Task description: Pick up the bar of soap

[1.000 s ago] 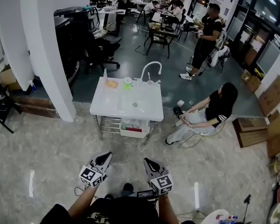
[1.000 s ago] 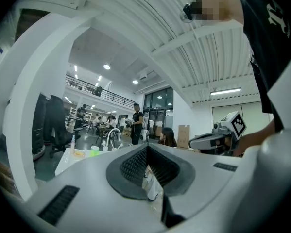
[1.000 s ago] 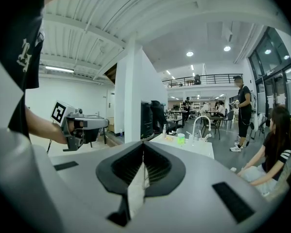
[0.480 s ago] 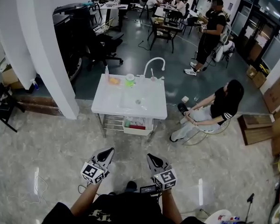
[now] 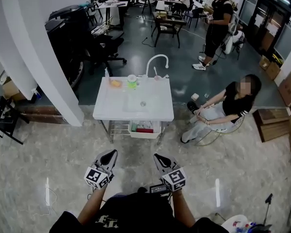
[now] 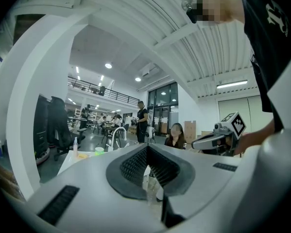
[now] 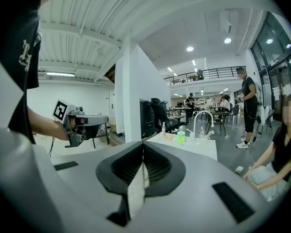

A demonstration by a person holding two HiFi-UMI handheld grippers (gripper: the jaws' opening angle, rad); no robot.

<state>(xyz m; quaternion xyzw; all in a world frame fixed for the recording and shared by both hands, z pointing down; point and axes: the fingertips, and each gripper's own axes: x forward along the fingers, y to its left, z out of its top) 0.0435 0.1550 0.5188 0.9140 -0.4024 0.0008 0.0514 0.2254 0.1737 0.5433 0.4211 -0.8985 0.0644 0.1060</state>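
Pale floor; left gripper, right gripper closed, empty.

Both grippers are held out ahead of the body, side by side and apart. The left gripper points roughly level, its jaws closed tip to tip with nothing between them, and the left marker cube sits behind the jaws. The right gripper tips slightly downward, its jaws also pressed together and empty, with the right marker cube behind them. The bare left forearm and right forearm reach forward from a dark-shirted torso.
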